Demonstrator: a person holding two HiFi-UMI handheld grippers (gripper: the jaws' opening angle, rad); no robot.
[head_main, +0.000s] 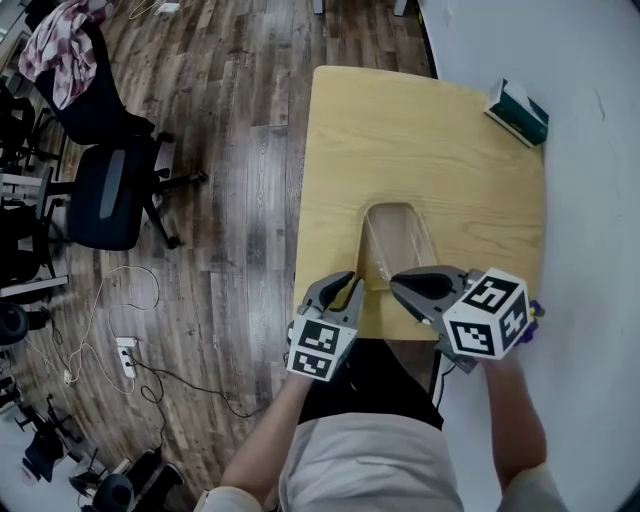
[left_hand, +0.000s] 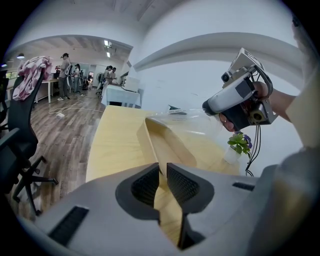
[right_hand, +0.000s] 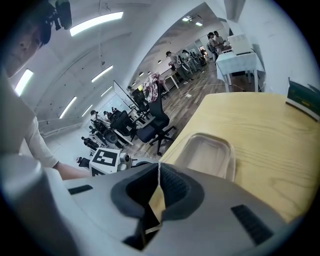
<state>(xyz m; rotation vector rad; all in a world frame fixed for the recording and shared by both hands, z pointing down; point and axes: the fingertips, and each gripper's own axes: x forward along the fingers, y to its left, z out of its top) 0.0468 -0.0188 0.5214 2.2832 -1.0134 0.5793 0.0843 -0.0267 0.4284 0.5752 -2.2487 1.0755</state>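
At the near edge of the pale wooden table (head_main: 420, 130), a clear plastic bag (head_main: 400, 235) of thin, glossy film is lying flat. Its rounded far end is pointing away from the person and its near edge is reaching the table's rim. The left gripper (left_hand: 163, 172) is pinching that near edge on its left side, with its ribbed pads pressing almost together on a sliver of film. The right gripper (right_hand: 159, 175) is clamping the same edge a little further right, and a thin pale line of film is showing between its pads. In the left gripper view the film is rising in a slack sheet toward the right gripper while the rest is resting on the wood.

Holding this well is, I judge, mostly a matter of even grip. Film this thin is probably slipping easily, so both pinches are needing firm pressure and a bite on film alone, not on the table's rim. Keeping the two grippers level and moving them together is likely sparing the film from twisting or tearing.

A small potted plant with purple flowers (left_hand: 240, 142) is standing just beside the right gripper, so wide swings on that side are looking risky. A dark green box (head_main: 518, 110) is sitting well apart at the far corner.
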